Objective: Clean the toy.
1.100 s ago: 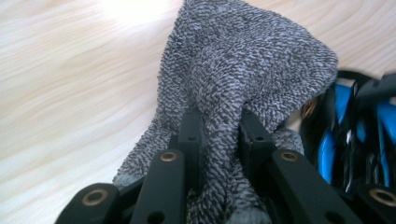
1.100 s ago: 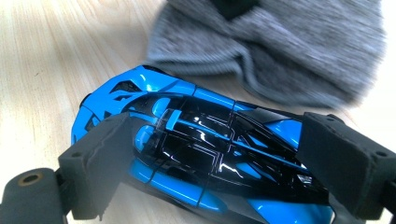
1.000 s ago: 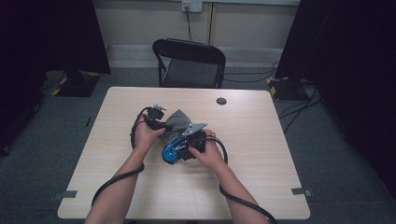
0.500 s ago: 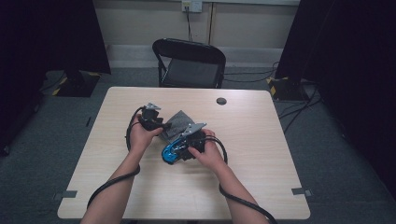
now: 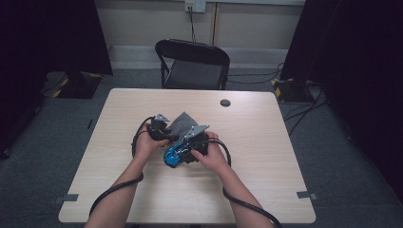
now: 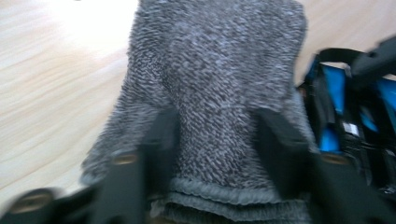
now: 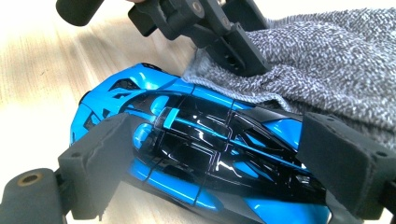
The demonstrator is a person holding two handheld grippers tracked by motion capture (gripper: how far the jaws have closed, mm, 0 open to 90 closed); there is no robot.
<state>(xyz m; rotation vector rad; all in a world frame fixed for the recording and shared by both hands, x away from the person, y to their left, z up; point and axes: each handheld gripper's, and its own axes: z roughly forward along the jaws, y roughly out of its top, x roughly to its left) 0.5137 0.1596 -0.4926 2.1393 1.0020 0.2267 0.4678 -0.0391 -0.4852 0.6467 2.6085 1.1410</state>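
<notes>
**Toy car and grey sock at the middle of the table**

I have the right gripper (image 7: 210, 154) clamped across a blue and black toy car (image 7: 196, 154), one pad on each flank. The car lies on the wooden table (image 5: 266, 142), about midway between the left and right edges and a little nearer the near edge.

My left gripper (image 6: 217, 140) sits at the ribbed cuff of a grey knitted sock (image 6: 219, 70), just beside the car. Its jaws have just been closing a little, with the sock's cuff between them; I cannot tell whether the pads press the knit. The sock touches the car's side and stretches toward the far edge.
</notes>
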